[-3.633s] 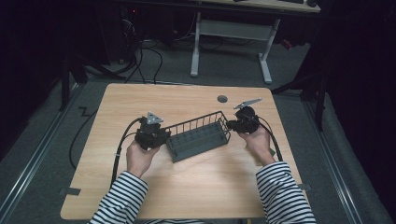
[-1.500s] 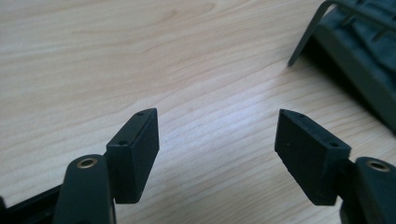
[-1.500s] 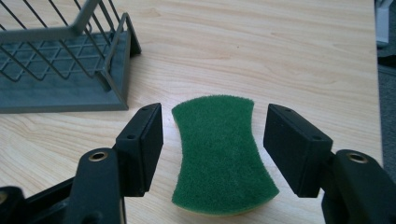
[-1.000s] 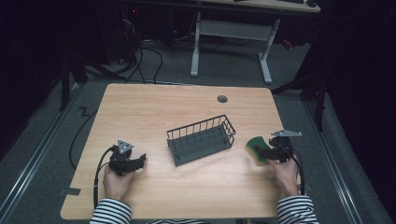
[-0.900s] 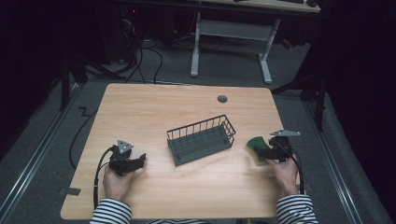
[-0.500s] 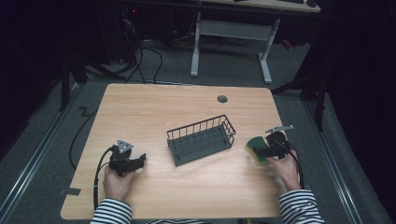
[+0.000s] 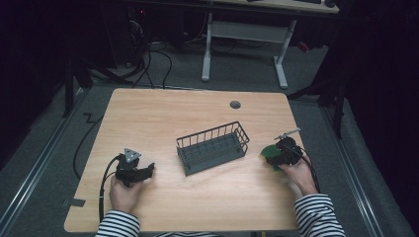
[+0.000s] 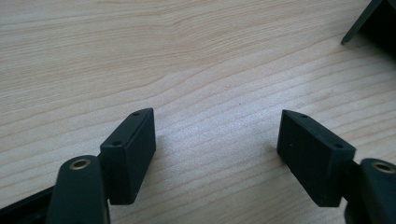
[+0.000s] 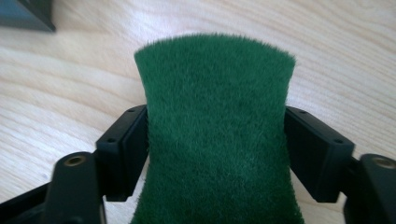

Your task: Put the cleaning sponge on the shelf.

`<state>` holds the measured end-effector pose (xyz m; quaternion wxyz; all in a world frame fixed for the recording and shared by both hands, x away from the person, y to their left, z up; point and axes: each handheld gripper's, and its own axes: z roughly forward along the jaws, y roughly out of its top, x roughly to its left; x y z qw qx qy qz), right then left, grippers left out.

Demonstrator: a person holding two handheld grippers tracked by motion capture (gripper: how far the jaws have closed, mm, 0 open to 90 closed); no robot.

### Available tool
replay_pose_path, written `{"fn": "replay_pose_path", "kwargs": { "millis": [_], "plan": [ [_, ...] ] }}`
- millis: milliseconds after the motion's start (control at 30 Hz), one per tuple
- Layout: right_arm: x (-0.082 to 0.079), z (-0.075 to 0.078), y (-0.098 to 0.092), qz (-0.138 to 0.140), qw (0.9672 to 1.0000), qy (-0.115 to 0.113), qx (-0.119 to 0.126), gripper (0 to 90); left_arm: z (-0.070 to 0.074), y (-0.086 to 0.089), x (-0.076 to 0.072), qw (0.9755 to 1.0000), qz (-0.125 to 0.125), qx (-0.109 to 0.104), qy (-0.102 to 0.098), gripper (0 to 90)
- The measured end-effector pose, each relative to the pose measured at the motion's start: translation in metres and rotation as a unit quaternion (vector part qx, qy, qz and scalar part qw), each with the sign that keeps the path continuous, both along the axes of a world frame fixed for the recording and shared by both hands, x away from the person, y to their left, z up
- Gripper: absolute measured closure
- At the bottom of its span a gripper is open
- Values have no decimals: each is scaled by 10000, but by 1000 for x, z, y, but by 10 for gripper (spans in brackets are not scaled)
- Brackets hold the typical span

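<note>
Pale wood grain covers the surface (image 7: 197, 113), a rounded-corner tabletop with a small dark round grommet (image 7: 235, 104) set into it beyond the wire basket (image 7: 212, 148), which stands near the middle and serves as the landmark. No brand, label or writing can be read on anything. Left of the basket and nearer the person, the left hand-held gripper (image 7: 146, 171) rests low over the surface in the person's left hand (image 7: 123, 193), a grey three-cornered plate on its top and a black cable looping off toward the table's left edge; in the left gripper view its jaws stand well apart over bare wood with nothing between them, and a dark corner of the basket (image 8: 373, 18) shows at the upper right. Right of the basket, just beside its end, the right hand-held gripper (image 7: 271, 154) sits in the person's right hand (image 7: 299, 174), and its jaws, which have just been closing, press on both edges of a green scouring pad (image 9: 217, 135), whose sides pinch inward between them. Striped sleeves enter from the near edge. Around the table lies grey carpet in a dark room; behind the basket stand the white legs of another desk, with cables on the floor to their left.
</note>
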<state>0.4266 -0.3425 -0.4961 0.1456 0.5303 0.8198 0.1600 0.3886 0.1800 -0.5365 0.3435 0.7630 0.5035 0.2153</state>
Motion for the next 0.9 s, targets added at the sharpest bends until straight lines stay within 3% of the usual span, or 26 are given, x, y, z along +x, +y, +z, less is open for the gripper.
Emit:
{"fn": "replay_pose_path", "kwargs": {
  "millis": [233,500,733,900],
  "plan": [
    [0,0,0,-9,10000,28,1,300,0,0,0,10000,-2,-9,1,286],
    [-4,6,0,-6,9998,73,198,302,0,1,0,10000,1,-51,4,286],
    [-14,20,2,56,9988,-136,468,303,0,2,0,9999,6,-106,9,286],
    [-20,33,5,149,9982,-306,501,303,0,2,0,9999,6,-100,10,288]
  ]
}}
